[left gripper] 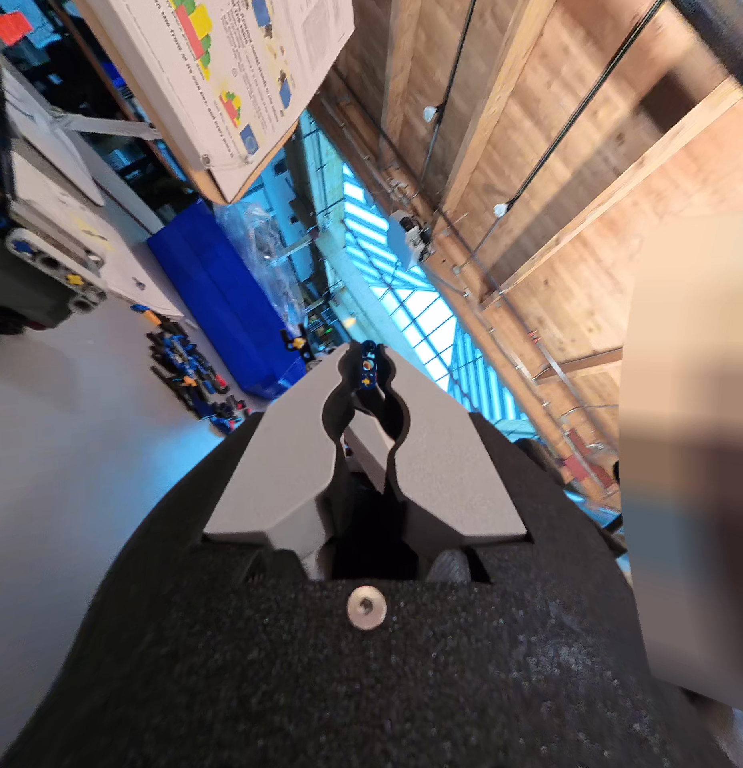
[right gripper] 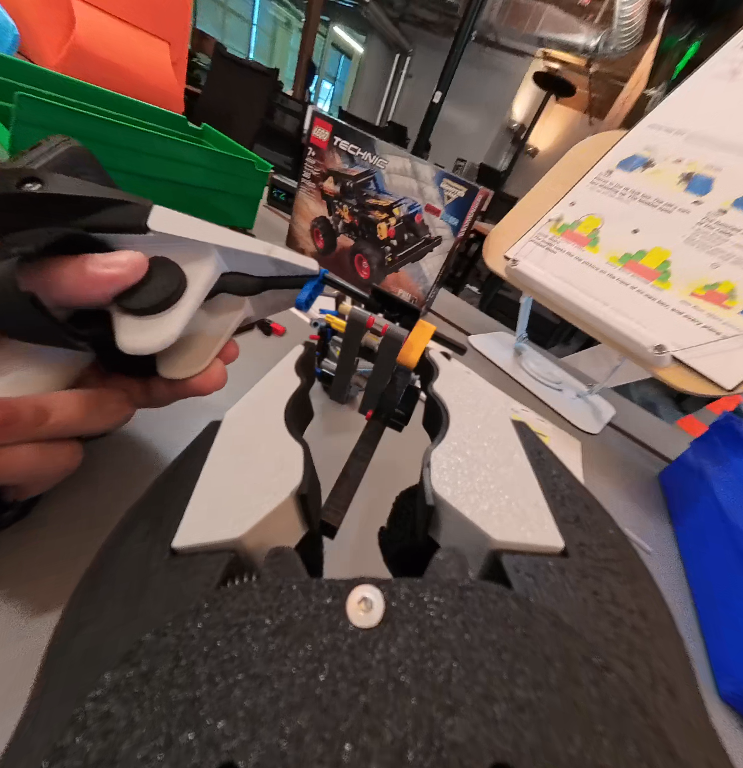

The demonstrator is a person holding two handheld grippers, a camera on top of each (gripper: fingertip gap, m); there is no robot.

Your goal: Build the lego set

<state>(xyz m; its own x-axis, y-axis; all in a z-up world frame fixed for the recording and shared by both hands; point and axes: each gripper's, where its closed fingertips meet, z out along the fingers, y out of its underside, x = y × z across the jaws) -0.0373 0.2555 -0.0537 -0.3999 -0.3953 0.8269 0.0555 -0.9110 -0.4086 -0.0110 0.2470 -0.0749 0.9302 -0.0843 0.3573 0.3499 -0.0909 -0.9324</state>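
Left wrist view: the camera is rolled hard, so the wooden ceiling fills the upper right and the grey table (left gripper: 49, 415) runs down the left. The left tongs (left gripper: 363, 368) are pressed onto a small blue piece (left gripper: 367, 365) with yellow pins, pinched right at the tips at centre frame. Only this view shows a loose heap of black and blue lego parts (left gripper: 191, 374) lying on the table at left of centre, just beside a blue bin (left gripper: 224, 291) with a crumpled clear bag (left gripper: 261, 249) rising from it. An instruction board (left gripper: 220, 79) on a stand hangs in the upper left. The table is bare at lower left.

Right wrist view: the frame is level. The right tongs (right gripper: 367, 374) are closed on a half-built lego assembly (right gripper: 369, 361) of grey beams, red pins and a yellow connector, held above the table; a black strip hangs back between the fingers. The left tongs (right gripper: 315, 276) come in from the left in a hand (right gripper: 95, 374), holding the blue piece just above the assembly; contact is unclear. Only here do the lego box (right gripper: 378, 216) upright behind, stacked green bins (right gripper: 132, 166) at upper left with contents hidden, and the board at right with little room beside it appear.
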